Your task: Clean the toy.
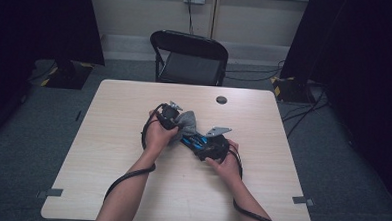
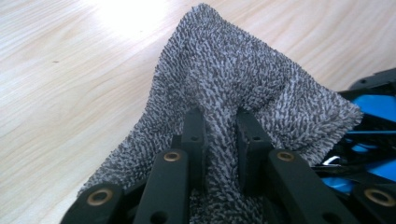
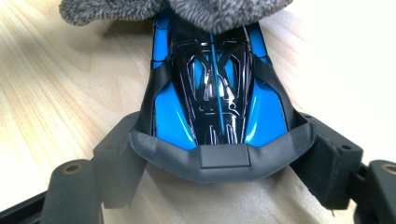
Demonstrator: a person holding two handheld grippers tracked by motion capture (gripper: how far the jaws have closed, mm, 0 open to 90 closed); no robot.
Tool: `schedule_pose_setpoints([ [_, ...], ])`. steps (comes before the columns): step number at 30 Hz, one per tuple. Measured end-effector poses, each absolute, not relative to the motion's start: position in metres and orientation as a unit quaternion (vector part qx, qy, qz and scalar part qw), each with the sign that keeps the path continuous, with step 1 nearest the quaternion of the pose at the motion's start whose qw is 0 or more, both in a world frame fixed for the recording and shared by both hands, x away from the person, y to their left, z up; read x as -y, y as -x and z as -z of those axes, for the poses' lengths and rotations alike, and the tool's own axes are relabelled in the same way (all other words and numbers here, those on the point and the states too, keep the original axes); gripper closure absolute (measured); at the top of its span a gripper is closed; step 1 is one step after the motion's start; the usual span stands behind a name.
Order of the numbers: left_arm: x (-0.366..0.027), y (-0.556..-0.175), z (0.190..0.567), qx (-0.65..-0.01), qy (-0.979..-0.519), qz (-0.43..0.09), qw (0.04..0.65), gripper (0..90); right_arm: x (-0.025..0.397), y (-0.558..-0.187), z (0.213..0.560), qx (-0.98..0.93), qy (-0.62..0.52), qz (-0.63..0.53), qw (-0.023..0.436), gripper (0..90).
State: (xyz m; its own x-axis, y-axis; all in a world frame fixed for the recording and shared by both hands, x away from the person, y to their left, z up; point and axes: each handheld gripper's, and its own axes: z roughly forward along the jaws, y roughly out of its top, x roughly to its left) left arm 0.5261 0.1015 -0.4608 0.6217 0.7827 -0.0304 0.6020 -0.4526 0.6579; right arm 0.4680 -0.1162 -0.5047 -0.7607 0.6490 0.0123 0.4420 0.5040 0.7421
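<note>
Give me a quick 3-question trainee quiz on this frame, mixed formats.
1. True or false: the left gripper pinches a fold of the grey cloth.
2. What does the right gripper clamp? A) cloth B) blue and black toy car C) nothing
3. Where does the cloth lie relative to the car?

Key: 1 true. 2 B, held across its near end. 3 Draped over the car's far end, above the wooden table.
</note>
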Motion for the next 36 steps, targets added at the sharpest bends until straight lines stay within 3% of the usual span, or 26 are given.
schedule_pose_setpoints([
  [36, -0.137, -0.546, 0.476, -0.469, -0.816, -0.149, 0.303, 76.7, 0.116, -0.468, 0.505, -0.856, -0.319, -0.383, 0.135, 24.6],
])
